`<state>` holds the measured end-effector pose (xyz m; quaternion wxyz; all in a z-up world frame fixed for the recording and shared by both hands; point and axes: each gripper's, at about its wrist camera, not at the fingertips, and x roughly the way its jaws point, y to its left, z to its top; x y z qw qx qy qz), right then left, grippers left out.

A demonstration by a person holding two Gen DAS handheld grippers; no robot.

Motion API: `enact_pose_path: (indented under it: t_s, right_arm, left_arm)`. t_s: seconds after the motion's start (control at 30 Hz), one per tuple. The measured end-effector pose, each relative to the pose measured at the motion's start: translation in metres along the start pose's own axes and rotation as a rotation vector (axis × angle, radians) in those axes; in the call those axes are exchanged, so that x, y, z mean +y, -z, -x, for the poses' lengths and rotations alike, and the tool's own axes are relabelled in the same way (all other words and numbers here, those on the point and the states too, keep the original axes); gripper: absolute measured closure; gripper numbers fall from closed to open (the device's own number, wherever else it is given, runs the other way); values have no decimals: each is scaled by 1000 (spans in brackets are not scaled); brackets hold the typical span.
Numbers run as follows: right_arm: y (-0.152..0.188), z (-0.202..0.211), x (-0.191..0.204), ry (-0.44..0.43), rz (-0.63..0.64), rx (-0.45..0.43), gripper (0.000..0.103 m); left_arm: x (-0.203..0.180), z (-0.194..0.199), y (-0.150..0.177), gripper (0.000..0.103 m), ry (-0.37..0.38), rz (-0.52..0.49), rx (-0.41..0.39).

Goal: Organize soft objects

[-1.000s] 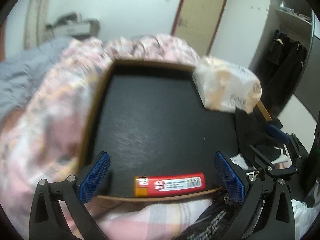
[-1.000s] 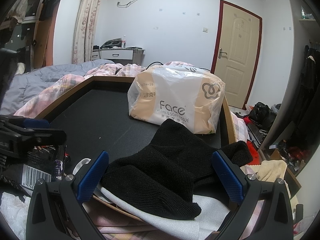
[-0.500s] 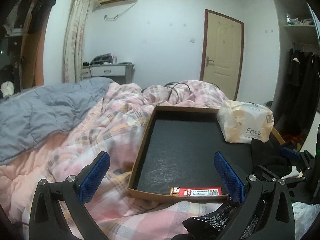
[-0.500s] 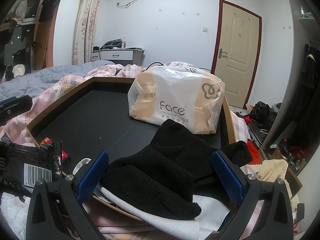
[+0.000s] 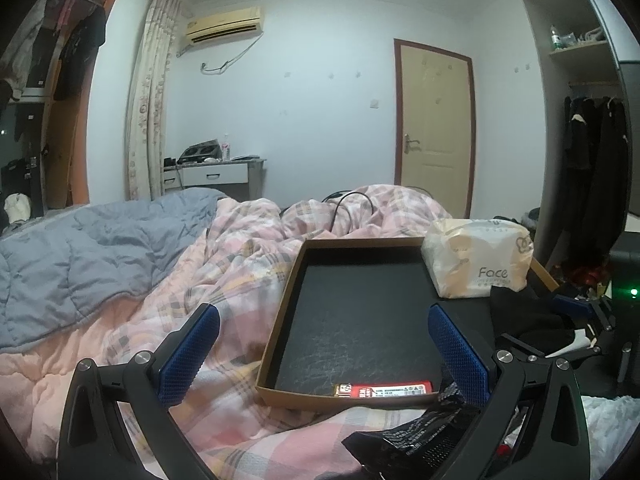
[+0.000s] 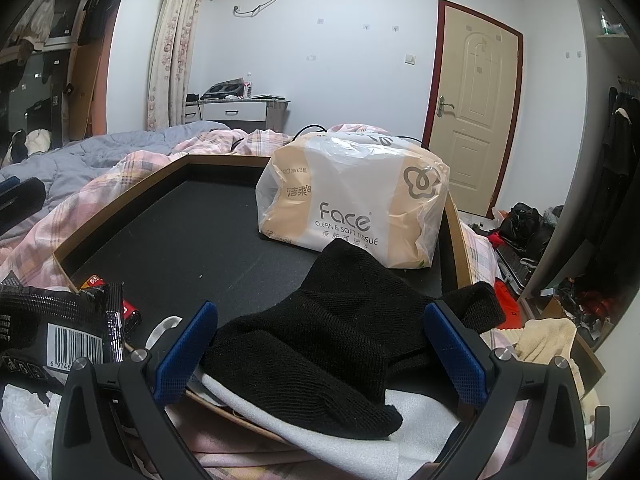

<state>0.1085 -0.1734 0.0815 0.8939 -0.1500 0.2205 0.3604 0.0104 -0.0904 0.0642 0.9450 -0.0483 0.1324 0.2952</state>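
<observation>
Black socks point(image 6: 320, 344) | toe overhangs tray point(image 6: 120, 200) | white cloth point(image 6: 320, 428) half-hidden beneath

"Face CLEAN & SOFT TISSUE" is printed on the tissue pack point(image 6: 352, 212); "6 9746" is seen under the black packet's point(image 6: 60, 332) barcode.

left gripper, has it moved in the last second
Yes. The left gripper has pulled back and tilted up: the tray, which filled its view a second ago, now looks smaller and sits lower right, with door in sight.
</observation>
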Motion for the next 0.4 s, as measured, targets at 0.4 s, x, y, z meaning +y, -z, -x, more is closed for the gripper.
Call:
enact_pose_path:
  t_s: [0.4]
  right_arm:
    - [0,0,0,0,0,0,0]
  left_arm:
    - [-15,21,0,0,8,-80,-96]
